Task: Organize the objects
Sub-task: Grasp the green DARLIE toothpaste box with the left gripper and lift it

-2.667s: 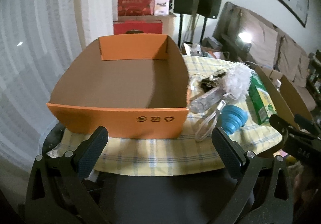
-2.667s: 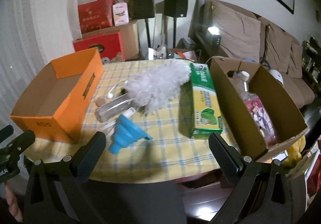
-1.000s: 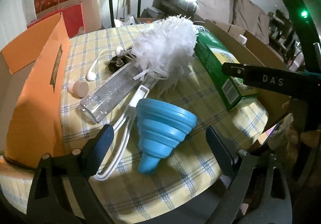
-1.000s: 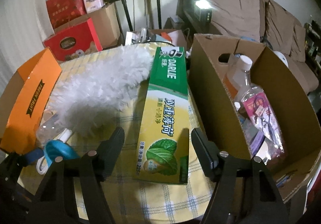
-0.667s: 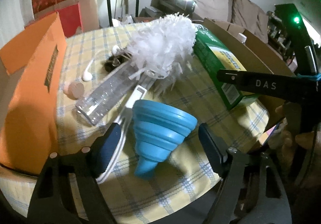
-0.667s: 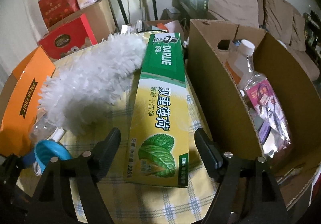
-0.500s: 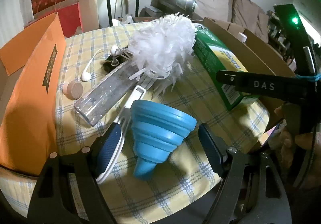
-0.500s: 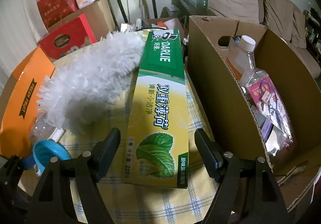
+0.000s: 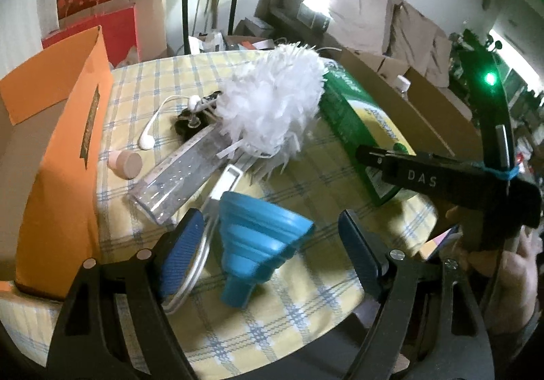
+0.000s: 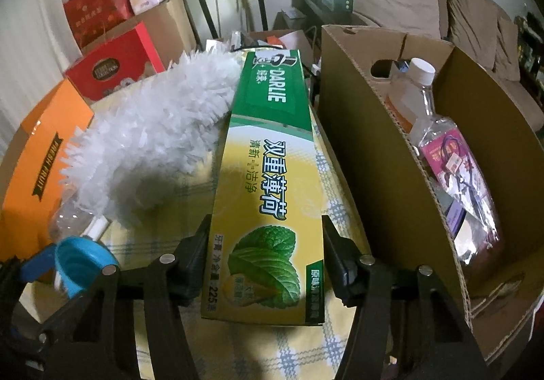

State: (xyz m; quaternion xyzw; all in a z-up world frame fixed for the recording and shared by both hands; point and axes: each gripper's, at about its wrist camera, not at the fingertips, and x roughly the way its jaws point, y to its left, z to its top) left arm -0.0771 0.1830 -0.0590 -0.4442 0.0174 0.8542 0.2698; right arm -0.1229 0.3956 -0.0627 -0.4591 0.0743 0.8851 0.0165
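Brown box [image 10: 370,148] w/ bottle [image 10: 438,128], L gripper [image 9: 272,244] opening round funnel [image 9: 258,240], R gripper [image 10: 265,254] closing on toothpaste box [image 10: 268,176]

**Readable lettering**

The green and yellow toothpaste box [image 10: 265,182] carries "DARLIE" in white on its green end, large Chinese characters along the yellow middle, and "225" near its closest edge. The orange cardboard box [image 10: 44,155] has a dark banner reading "FRESH FRUIT". The black right gripper body [image 9: 442,176] shows "DAS" in the left wrist view.

Blue funnel [image 9: 258,240], white duster [image 9: 272,108], orange box [image 9: 51,155] — yellow-and-blue checked tablecloth [image 9: 340,182], green-yellow carton [image 10: 268,182].
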